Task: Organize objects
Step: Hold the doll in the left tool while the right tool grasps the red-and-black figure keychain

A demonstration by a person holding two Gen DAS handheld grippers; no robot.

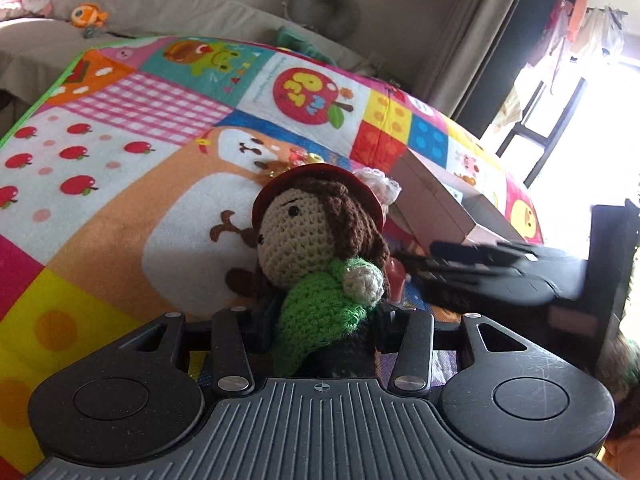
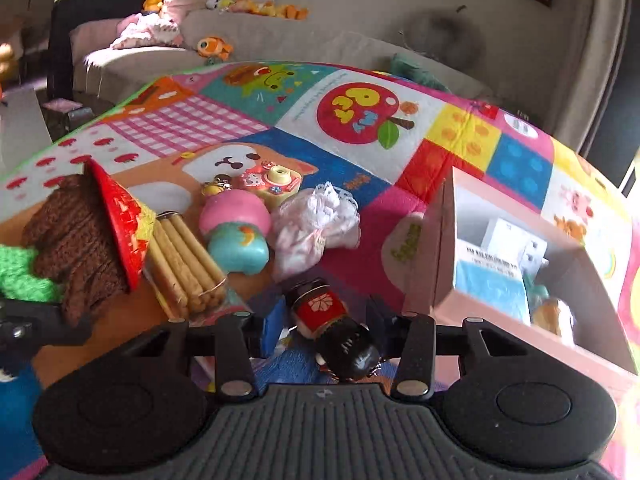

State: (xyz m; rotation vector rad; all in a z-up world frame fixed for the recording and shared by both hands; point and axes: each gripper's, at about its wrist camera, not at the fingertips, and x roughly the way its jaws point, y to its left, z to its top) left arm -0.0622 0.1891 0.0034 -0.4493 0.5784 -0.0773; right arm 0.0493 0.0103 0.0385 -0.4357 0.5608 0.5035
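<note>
My left gripper (image 1: 324, 320) is shut on a crochet doll (image 1: 316, 232) with a red hat, brown hair and green sleeves, held above the play mat. The doll also shows at the left of the right wrist view (image 2: 92, 240). My right gripper (image 2: 324, 320) is closed around a small wooden kokeshi doll (image 2: 336, 328) with a red body and black head, lying between the fingers. The right gripper appears blurred at the right of the left wrist view (image 1: 492, 272). A pink open box (image 2: 444, 248) holding several items stands to the right.
On the colourful play mat (image 2: 360, 92) lie a bundle of biscuit sticks (image 2: 184, 260), a pink and blue squishy mushroom (image 2: 236, 236), a toy camera (image 2: 272, 180) and a white lace pouch (image 2: 316, 224). A grey sofa (image 2: 320, 32) with plush toys stands behind.
</note>
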